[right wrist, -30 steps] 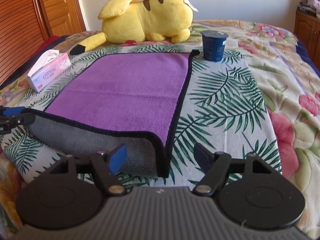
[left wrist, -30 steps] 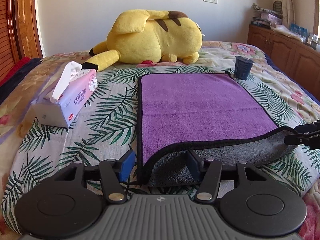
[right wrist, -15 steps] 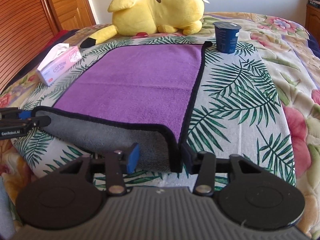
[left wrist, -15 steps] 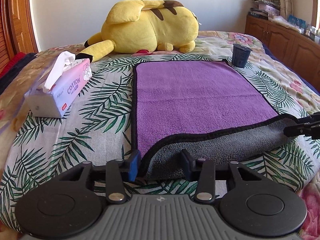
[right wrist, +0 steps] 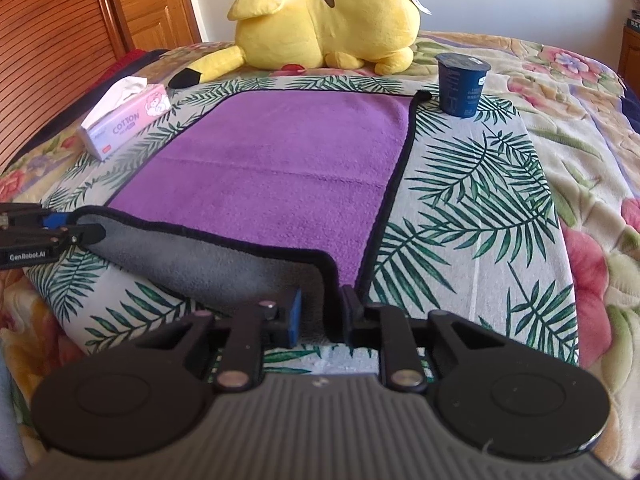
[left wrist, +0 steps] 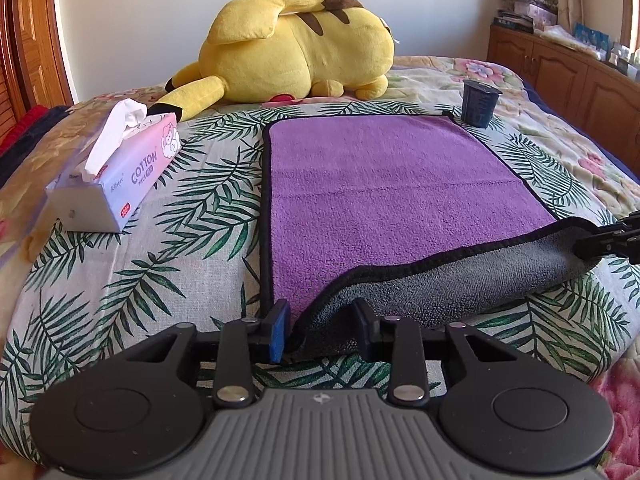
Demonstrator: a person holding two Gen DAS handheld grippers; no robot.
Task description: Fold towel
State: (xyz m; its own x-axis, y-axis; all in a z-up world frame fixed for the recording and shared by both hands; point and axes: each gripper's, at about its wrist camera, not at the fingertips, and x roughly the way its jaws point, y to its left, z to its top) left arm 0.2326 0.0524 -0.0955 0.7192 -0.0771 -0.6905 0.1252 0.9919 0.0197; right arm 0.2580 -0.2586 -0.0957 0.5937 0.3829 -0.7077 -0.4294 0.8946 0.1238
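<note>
A purple towel (left wrist: 384, 184) with a black hem and grey underside lies flat on the bed; it also shows in the right wrist view (right wrist: 280, 168). Its near edge is turned up, showing the grey side (left wrist: 448, 292). My left gripper (left wrist: 320, 330) is shut on the towel's near left corner. My right gripper (right wrist: 322, 312) is shut on the near right corner. Each gripper shows in the other's view: the right gripper (left wrist: 608, 240) at the right edge, the left gripper (right wrist: 44, 232) at the left edge.
A yellow plush toy (left wrist: 296, 48) lies at the far end of the bed. A tissue pack (left wrist: 116, 176) sits left of the towel. A dark blue cup (left wrist: 480, 104) stands at the towel's far right corner. Wooden cabinets (left wrist: 560, 68) stand to the right.
Both grippers' jaws have closed from wide open onto the towel's near corners. The near edge has lifted a little, showing more grey.
</note>
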